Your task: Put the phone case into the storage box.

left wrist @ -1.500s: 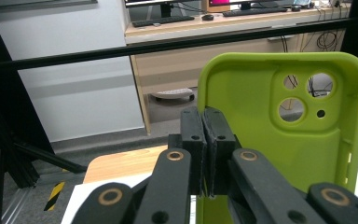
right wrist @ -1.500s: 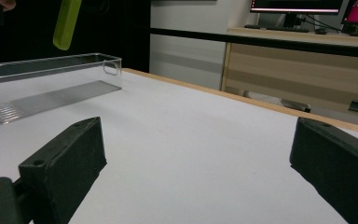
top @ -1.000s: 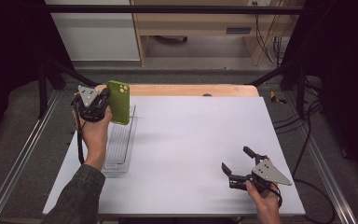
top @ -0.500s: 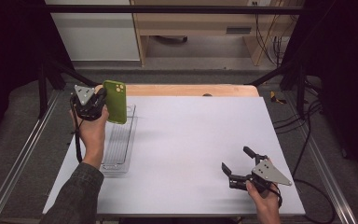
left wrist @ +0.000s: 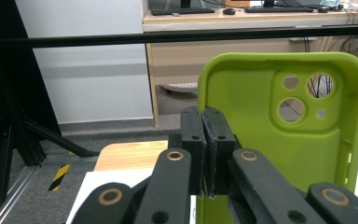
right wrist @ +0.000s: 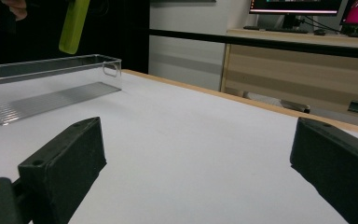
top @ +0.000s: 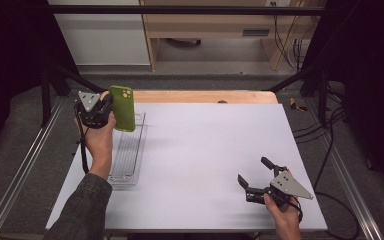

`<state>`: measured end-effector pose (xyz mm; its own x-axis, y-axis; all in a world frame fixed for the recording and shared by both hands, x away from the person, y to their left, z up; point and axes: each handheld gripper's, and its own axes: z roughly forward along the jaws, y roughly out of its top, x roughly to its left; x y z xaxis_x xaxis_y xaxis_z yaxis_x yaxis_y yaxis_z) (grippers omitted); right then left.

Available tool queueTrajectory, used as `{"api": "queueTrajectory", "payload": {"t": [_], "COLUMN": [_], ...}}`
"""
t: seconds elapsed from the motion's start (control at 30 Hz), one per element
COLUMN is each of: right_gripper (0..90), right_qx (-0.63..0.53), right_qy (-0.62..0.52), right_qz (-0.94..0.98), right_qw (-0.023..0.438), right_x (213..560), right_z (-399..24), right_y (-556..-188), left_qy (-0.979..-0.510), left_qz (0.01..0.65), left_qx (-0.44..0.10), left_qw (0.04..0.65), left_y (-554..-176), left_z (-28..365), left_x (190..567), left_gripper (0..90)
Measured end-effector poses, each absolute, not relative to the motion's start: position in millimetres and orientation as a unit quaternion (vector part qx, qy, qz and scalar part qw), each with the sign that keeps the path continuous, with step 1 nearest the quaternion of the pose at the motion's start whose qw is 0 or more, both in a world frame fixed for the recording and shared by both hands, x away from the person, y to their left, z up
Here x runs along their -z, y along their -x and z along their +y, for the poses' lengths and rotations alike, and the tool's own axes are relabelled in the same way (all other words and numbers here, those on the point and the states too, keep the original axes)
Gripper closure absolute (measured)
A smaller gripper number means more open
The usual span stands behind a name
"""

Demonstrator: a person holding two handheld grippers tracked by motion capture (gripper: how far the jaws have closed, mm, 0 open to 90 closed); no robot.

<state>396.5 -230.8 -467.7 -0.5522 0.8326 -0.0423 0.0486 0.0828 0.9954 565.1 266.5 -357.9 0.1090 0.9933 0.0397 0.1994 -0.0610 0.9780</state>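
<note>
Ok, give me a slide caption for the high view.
Left gripper holds a green phone case above a clear tray; right gripper rests open on the white table.

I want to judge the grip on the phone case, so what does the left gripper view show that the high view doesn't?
Left gripper view: jaws pinching the edge of the green phone case, seen from its hollow inside with camera cutouts. High view: the left gripper holds the case upright over the clear tray; the right gripper rests open on the white table. Both: case clamped.
</note>
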Motion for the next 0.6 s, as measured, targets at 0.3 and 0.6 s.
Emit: {"api": "queueTrajectory", "payload": {"t": [0.3, 0.6], "right_gripper": [3.2, 3.1], "right_qx": [-0.589, -0.589], "right_qy": [-0.336, -0.335], "right_qz": [0.656, 0.657], "right_qw": [0.332, 0.332], "right_x": [468.2, 468.5], "right_z": [-230.4, -230.3], "right_y": [-396.8, -397.0], "left_qy": [-0.576, -0.566], "left_qz": [0.515, 0.521], "left_qx": [-0.439, -0.445], "left_qw": [0.459, 0.458], "left_y": [-571.5, -575.2], "left_z": [266.5, 266.8], "left_x": [362.2, 363.4], "left_gripper": [87.4, 87.4]}}
